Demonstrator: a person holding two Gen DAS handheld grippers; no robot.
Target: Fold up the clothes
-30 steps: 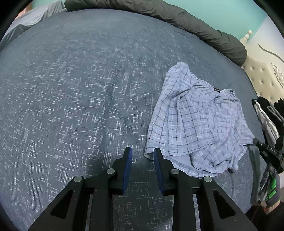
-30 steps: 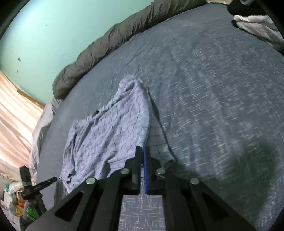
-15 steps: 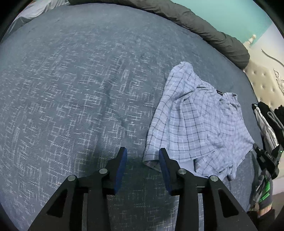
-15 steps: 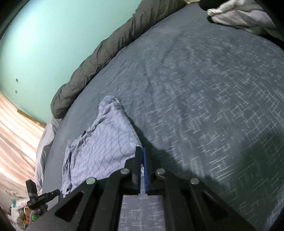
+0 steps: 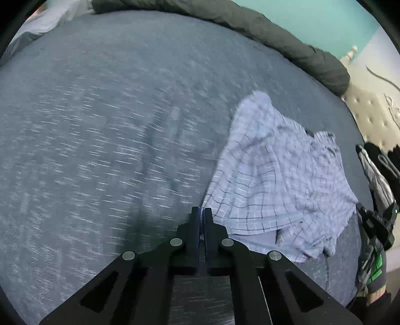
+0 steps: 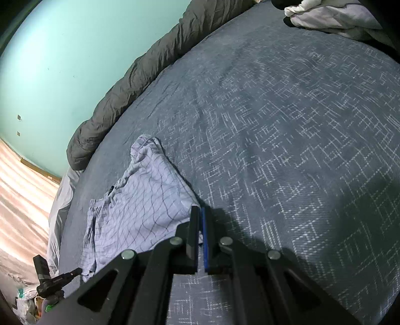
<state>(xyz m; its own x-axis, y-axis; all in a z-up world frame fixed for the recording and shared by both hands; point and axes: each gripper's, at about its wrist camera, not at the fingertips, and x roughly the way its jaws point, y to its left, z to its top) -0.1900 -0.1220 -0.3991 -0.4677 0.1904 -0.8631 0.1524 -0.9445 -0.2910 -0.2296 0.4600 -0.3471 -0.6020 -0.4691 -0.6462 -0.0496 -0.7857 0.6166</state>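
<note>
Your left gripper [image 5: 202, 212] is pinched on the near hem corner of the plaid shorts [image 5: 275, 185], spread rightward across the bed [image 5: 100, 140]. Your right gripper [image 6: 200, 212] clamps the shorts' other corner.

A: Where are the shorts [image 5: 280, 185] sitting?

B: On the bed [image 5: 105, 140], spreading ahead and to the right of the left tongs [image 5: 202, 212]. Their near corner is right at those tips.

A: And from the right tongs [image 6: 200, 212]?

B: There the shorts [image 6: 140, 207] run ahead and off to the left, another corner touching the tips. To the right lies open bed [image 6: 287, 140].

A: Beyond that?

B: A rolled duvet [image 5: 270, 35] lies along the far edge of the bed, behind the shorts. More clothes [image 6: 332, 15] are piled far ahead, right of the right tongs.
</note>
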